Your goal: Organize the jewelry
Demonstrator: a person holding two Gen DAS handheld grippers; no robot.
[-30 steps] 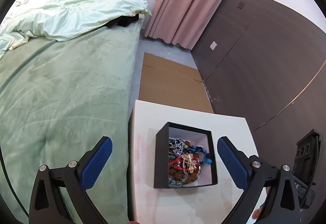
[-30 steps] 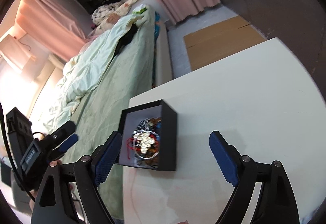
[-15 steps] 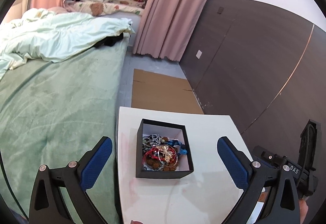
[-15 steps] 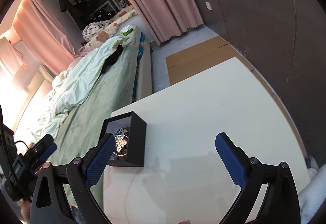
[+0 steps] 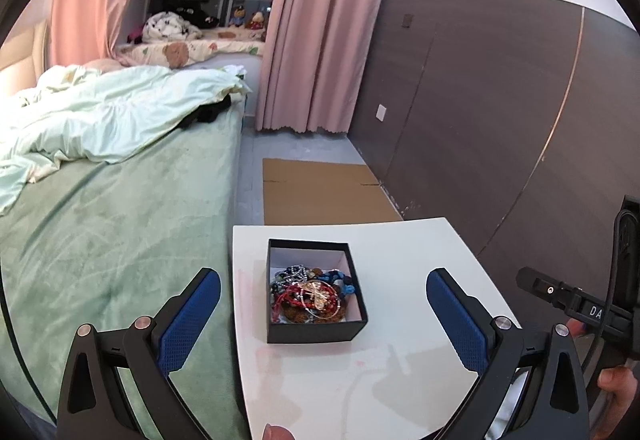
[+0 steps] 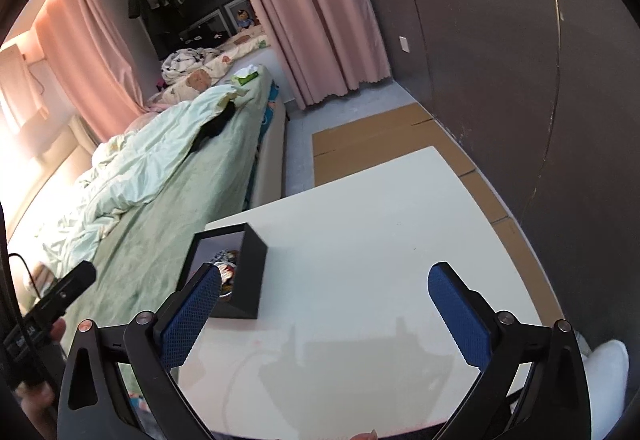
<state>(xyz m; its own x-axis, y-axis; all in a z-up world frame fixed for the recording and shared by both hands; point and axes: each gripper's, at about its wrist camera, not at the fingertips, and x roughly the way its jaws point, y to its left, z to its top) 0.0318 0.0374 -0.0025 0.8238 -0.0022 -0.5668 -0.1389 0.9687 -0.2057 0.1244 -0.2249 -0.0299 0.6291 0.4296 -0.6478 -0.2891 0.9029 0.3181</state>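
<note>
The jewelry (image 5: pixel 310 296) is lying all together, tangled, inside the black box (image 5: pixel 316 332), which is standing near the left edge of the white table (image 5: pixel 400 380), the edge by the bed. The left gripper (image 5: pixel 320 316) and the right gripper (image 6: pixel 324 316) are both hanging wide open and holding nothing. No piece is lying outside the box, so the task is looking finished or not yet begun; I cannot tell which.
</note>
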